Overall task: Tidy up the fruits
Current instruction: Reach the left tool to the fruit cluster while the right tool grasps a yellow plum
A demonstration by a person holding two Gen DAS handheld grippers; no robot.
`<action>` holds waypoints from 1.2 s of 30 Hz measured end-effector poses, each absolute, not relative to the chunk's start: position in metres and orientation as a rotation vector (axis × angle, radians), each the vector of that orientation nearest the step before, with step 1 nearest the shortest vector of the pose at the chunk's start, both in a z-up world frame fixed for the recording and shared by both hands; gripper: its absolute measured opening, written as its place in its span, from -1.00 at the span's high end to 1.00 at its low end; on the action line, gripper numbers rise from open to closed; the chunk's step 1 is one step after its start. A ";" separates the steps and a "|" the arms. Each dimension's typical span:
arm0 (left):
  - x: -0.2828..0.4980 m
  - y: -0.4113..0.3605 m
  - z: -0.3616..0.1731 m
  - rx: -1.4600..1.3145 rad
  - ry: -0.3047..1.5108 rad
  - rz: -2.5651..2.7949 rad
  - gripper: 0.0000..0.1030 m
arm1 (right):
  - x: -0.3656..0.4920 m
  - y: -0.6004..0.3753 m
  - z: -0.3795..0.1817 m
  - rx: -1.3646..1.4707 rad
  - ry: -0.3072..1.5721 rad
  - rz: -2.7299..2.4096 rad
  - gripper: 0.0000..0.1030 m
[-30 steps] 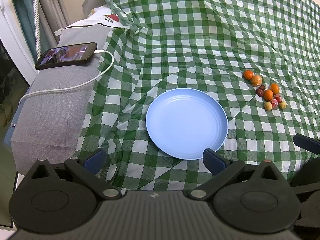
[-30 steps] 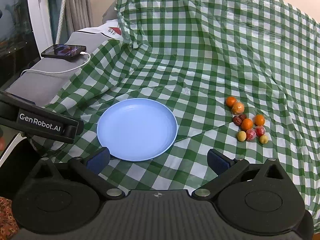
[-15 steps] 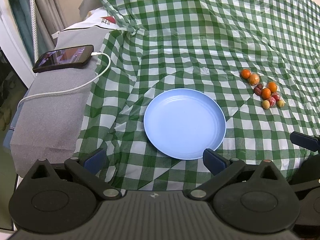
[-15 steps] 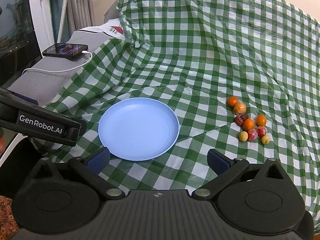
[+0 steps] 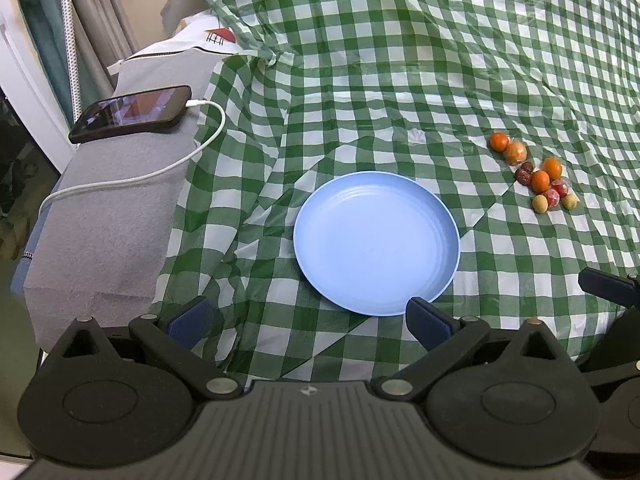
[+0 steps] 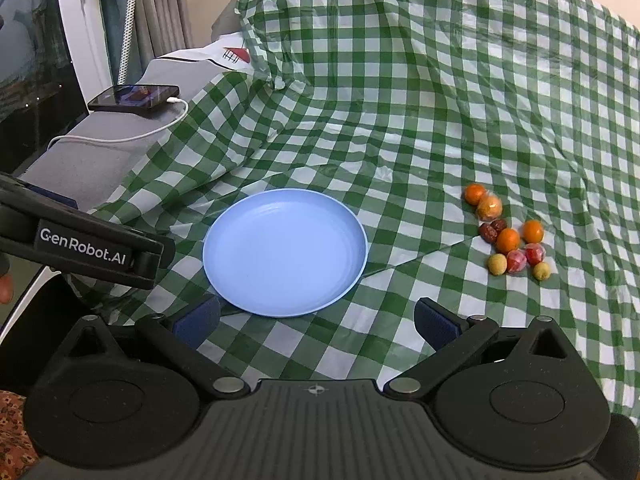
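On the grey pad (image 5: 100, 216) at far left lies one phone (image 5: 132, 114), screen up, with one white cable (image 5: 160, 168) plugged into it and trailing toward the near edge. Right of the pad a green-checked cloth (image 5: 380, 80) covers the rest of the surface. One blue plate (image 5: 376, 242) sits on the cloth near the middle, with nothing on it. Well to its right, apart from the plate, is the fruit cluster (image 5: 534, 174): ten small pieces, touching or nearly so. Four are orange (image 6: 508, 240), one of them apparently in clear wrap; two are dark red-brown (image 6: 488, 232); two are red in wrap (image 6: 516, 260); two are pale yellow (image 6: 497, 265).

Both grippers hover above the near edge of the cloth, holding nothing. The left gripper (image 5: 308, 320) has its fingers wide apart, the plate's near rim between them. The right gripper (image 6: 316, 318) is likewise spread wide, just right of the plate's near rim.

Only the right view shows the left tool's side (image 6: 80, 246), with its "GenRobot.AI" lettering, and a fingertip of the person at the left border. Only the left view shows a finger of the right gripper (image 5: 608, 286) entering from the right edge, and it shows more of the pad's front.
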State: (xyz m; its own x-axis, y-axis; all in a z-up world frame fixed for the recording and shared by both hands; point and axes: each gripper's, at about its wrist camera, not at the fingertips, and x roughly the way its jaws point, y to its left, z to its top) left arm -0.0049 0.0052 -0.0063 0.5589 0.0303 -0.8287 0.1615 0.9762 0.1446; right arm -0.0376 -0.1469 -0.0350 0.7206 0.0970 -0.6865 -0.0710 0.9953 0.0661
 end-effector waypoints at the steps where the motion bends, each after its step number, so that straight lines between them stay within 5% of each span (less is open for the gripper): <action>1: -0.005 0.004 -0.007 0.217 0.979 -0.078 -0.99 | -0.037 -0.149 -0.037 0.046 0.763 0.095 -0.99; 21: 0.062 -0.109 -0.034 0.287 0.923 -0.266 -0.99 | 0.011 -0.325 -0.110 0.179 0.572 -0.474 -0.98; 29: 0.126 -0.185 -0.075 0.328 0.974 -0.360 -0.99 | 0.069 -0.388 -0.166 0.114 0.696 -0.459 -0.09; 36: 0.161 -0.233 -0.103 0.369 0.990 -0.419 -0.99 | 0.103 -0.405 -0.194 0.094 0.706 -0.322 0.13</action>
State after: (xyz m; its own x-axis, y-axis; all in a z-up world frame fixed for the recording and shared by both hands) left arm 0.1608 -0.2327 -0.1029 0.4817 -0.1706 -0.8596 0.4986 0.8600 0.1087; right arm 0.1033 -0.4055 -0.1945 0.7139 -0.2583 -0.6508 0.3213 0.9467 -0.0234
